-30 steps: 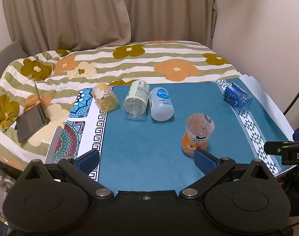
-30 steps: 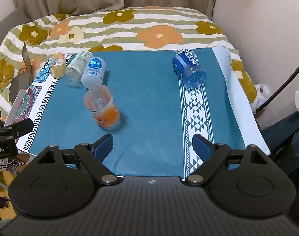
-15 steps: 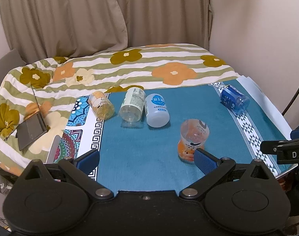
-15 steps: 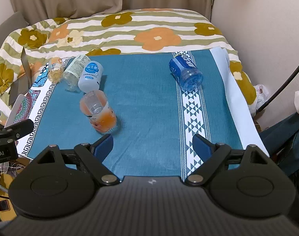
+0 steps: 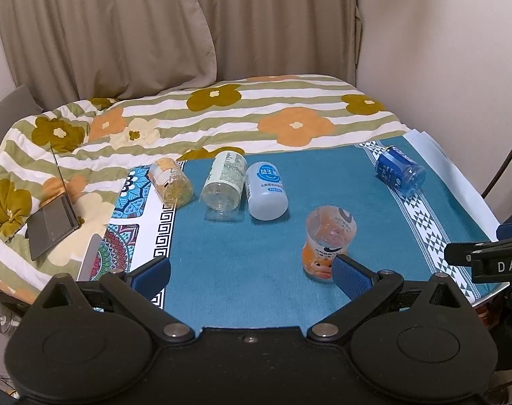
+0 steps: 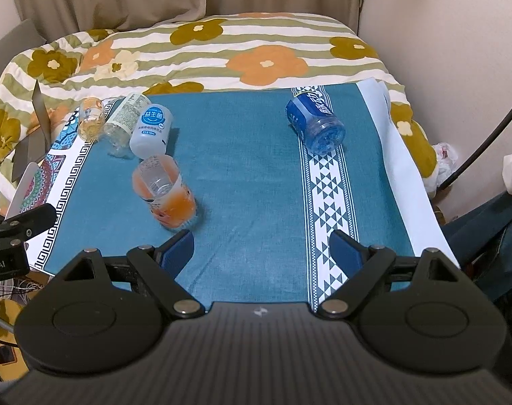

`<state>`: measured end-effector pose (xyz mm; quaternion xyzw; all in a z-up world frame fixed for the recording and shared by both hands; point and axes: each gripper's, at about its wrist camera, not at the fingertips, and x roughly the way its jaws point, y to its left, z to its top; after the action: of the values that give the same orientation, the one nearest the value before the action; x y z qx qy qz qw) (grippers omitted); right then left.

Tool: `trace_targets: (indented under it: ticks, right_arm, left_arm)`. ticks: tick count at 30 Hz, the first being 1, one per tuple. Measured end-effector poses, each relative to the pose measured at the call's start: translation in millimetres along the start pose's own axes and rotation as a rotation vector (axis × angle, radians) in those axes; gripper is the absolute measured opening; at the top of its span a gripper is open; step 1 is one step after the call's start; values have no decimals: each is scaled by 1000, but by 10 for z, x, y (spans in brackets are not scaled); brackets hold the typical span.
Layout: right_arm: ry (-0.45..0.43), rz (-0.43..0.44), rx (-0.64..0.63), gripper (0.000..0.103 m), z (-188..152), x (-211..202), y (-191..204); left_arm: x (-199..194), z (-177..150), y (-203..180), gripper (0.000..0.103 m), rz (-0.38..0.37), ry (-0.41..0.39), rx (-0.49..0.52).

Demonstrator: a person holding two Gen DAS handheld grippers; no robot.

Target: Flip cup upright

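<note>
Both views have pulled back and risen over the last second. The orange cup [image 5: 328,241] stands upright on the bench [image 5: 256,270], mouth up, so that flip looks done. The left gripper [image 5: 251,270] and right gripper [image 6: 261,248] hang with jaws wide and empty, while the blue cup [image 6: 316,125] lies on its side.

The left gripper's finger [image 5: 348,275] hides the orange cup's [image 5: 328,241] lower edge; label print on the white bottle [image 5: 267,189] is too small to read.

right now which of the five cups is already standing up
The orange cup with the cartoon face, nearest the grippers. It stands on its base, mouth up; the blue cup, white cup, clear cup and yellow cup all lie on their sides.
</note>
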<state>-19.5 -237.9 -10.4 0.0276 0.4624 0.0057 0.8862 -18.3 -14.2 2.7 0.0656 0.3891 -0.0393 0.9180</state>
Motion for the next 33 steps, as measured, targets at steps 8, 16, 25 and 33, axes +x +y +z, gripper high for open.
trace_targets:
  ticks: [8, 16, 25, 33]
  right_arm:
    - [-1, -1, 1, 103, 0, 6, 9]
    - [0, -2, 3, 103, 3, 8, 13]
    - [-2, -2, 2, 103, 5, 12, 20]
    - [-12, 33, -51, 103, -25, 142, 147]
  left_arm:
    - [6, 11, 22, 103, 6, -3, 3]
    - [9, 9, 34, 103, 11, -2, 7]
    - [18, 8, 70, 103, 25, -10, -2]
    - [26, 31, 133, 103, 50, -38, -24]
